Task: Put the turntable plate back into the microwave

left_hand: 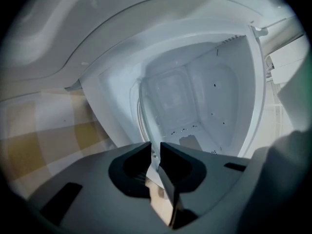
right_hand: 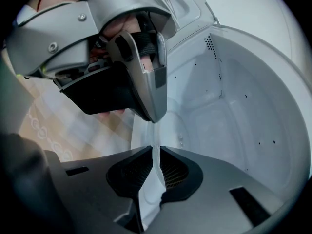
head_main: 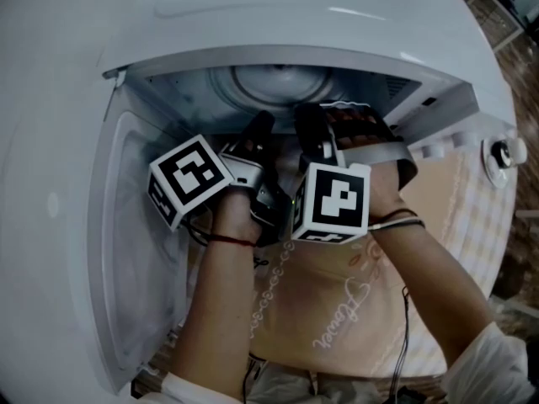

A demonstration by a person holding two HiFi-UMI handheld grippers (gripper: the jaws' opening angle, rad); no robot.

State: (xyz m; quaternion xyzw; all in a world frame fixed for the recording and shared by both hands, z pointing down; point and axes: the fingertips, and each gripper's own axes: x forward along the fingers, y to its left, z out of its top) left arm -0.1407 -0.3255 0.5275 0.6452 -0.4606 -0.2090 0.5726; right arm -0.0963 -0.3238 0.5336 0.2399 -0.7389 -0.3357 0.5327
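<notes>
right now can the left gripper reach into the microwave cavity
Probably yes: the door stands open, nothing blocks the cavity, and the left gripper, shut on the turntable plate, is at its mouth.

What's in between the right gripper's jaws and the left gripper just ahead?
The edge of the clear turntable plate runs between them. In the right gripper view, the right gripper and the left gripper both pinch it.

Cloth [head_main: 337,318]: beige, pale checks, embroidered script, looped trim; lies below and behind the right gripper [head_main: 313,116], and left of the left gripper [left_hand: 155,156] in that gripper's view. Wood-patterned floor [head_main: 515,53]: far right of the right gripper.
</notes>
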